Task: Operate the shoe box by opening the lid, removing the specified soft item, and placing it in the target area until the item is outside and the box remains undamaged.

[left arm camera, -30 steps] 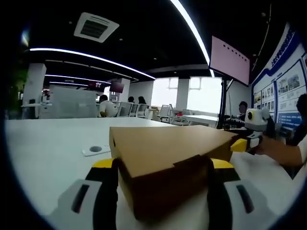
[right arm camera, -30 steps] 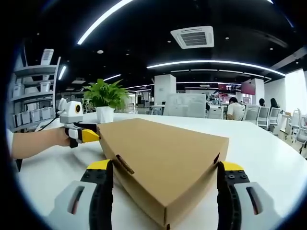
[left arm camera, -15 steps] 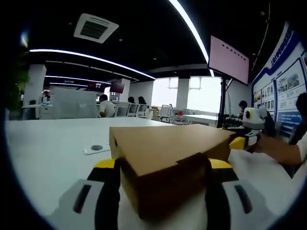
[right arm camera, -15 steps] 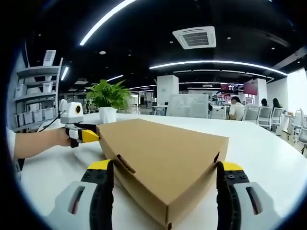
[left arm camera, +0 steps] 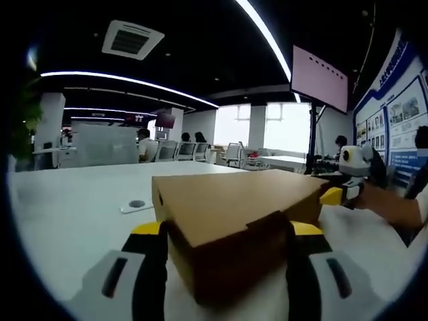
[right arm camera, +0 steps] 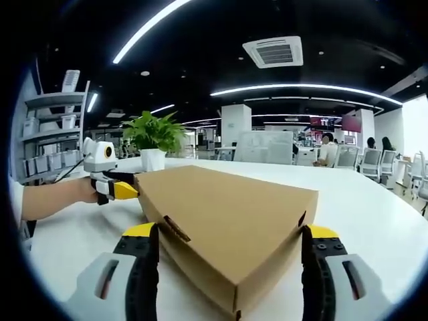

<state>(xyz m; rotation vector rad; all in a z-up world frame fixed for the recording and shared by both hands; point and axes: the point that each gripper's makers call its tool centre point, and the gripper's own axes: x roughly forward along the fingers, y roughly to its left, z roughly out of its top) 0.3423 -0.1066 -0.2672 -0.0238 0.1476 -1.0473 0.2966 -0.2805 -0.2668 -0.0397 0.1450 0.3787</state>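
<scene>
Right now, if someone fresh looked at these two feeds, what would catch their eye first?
The closed brown shoe box on the white table, with the lid down, dominates both views. Each gripper straddles a box corner with jaws apart: the left gripper at one end, the right gripper at the opposite end. Behind the box, a potted green plant stands out in the right gripper view.
</scene>
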